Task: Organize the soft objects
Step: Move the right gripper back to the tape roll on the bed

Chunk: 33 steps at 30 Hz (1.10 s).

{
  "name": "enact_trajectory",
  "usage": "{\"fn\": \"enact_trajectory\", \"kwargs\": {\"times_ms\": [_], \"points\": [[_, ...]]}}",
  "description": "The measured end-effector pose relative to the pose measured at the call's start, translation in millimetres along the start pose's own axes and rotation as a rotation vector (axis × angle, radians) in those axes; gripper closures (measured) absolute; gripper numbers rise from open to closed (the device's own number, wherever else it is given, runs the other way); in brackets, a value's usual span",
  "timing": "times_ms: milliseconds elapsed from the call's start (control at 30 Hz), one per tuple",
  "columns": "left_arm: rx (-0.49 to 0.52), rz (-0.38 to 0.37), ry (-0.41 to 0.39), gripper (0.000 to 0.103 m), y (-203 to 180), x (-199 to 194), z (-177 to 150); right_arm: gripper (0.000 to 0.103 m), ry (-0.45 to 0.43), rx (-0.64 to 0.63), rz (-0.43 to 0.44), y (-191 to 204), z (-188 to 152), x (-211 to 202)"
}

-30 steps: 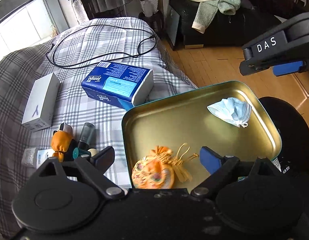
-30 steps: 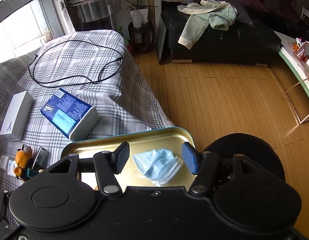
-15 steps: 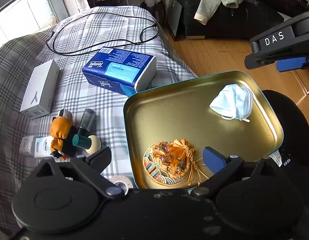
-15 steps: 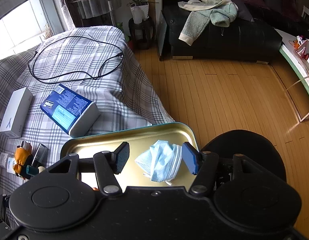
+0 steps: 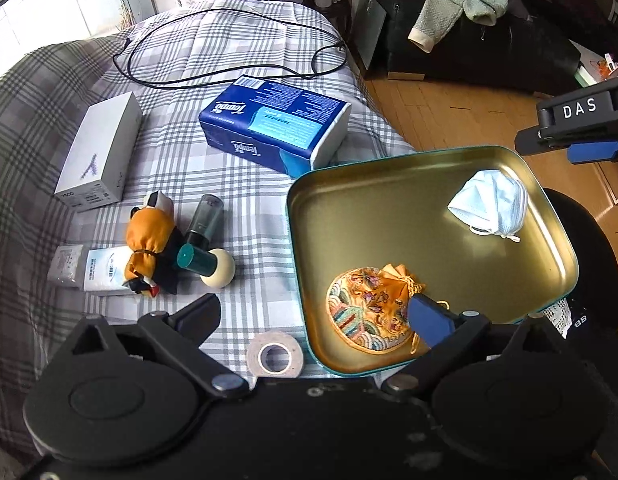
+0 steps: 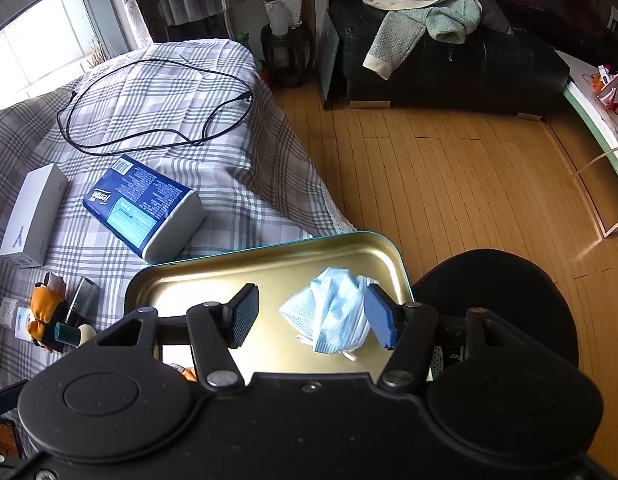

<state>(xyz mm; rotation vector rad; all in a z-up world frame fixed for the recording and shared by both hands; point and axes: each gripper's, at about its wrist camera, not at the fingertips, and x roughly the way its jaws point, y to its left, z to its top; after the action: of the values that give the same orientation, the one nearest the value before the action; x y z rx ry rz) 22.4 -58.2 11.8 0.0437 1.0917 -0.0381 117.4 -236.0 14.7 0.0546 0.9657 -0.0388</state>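
A gold tin tray [image 5: 389, 200] rests at the bed's edge. In it lie an embroidered orange pouch [image 5: 365, 312] near the front and a crumpled blue face mask [image 5: 489, 204] at the far right. My left gripper [image 5: 313, 312] hangs open and wide over the tray's left rim. Its right finger overlaps the pouch in view, with nothing gripped. My right gripper [image 6: 311, 314] stands open above the mask [image 6: 337, 312], whose pads do not press it. An orange stuffed toy [image 5: 147, 236] lies on the plaid cover left of the tray.
On the bed lie a blue tissue pack [image 5: 273, 124], a white box [image 5: 101, 152], a green-capped bottle [image 5: 205, 260], a tape roll [image 5: 273, 356] and a black cable [image 5: 229, 68]. A black stool [image 6: 505, 300] stands under the tray's right end, with wooden floor beyond.
My left gripper's jaws have spread wider and it has shifted left and back, so the pouch now sits under its right finger. The right gripper has barely moved.
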Motion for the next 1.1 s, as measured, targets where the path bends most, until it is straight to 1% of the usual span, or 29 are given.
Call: {"fn": "enact_trajectory", "kwargs": {"times_ms": [233,367,600,700,833,967,1100], "points": [[-0.063,0.036,-0.033,0.002,43,-8,-1,0.046,0.012,0.003,0.035,15,-3,-1],[-0.118,0.057,-0.047,0.002,75,-10,-2,0.046,0.002,-0.009,0.053,29,-4,-4],[-0.219,0.104,-0.059,0.002,128,-12,-8,0.046,-0.019,-0.071,0.106,64,-13,-9],[-0.259,0.111,-0.051,0.001,149,-10,-13,0.046,-0.023,-0.114,0.130,81,-19,-8],[-0.297,0.141,-0.025,0.001,172,0,-23,0.046,-0.024,-0.181,0.164,102,-29,-7],[-0.349,0.128,0.014,0.001,197,11,-36,0.046,-0.032,-0.258,0.203,126,-40,-7],[-0.378,0.115,0.050,0.001,213,25,-47,0.046,-0.039,-0.375,0.237,152,-57,-5]]}}
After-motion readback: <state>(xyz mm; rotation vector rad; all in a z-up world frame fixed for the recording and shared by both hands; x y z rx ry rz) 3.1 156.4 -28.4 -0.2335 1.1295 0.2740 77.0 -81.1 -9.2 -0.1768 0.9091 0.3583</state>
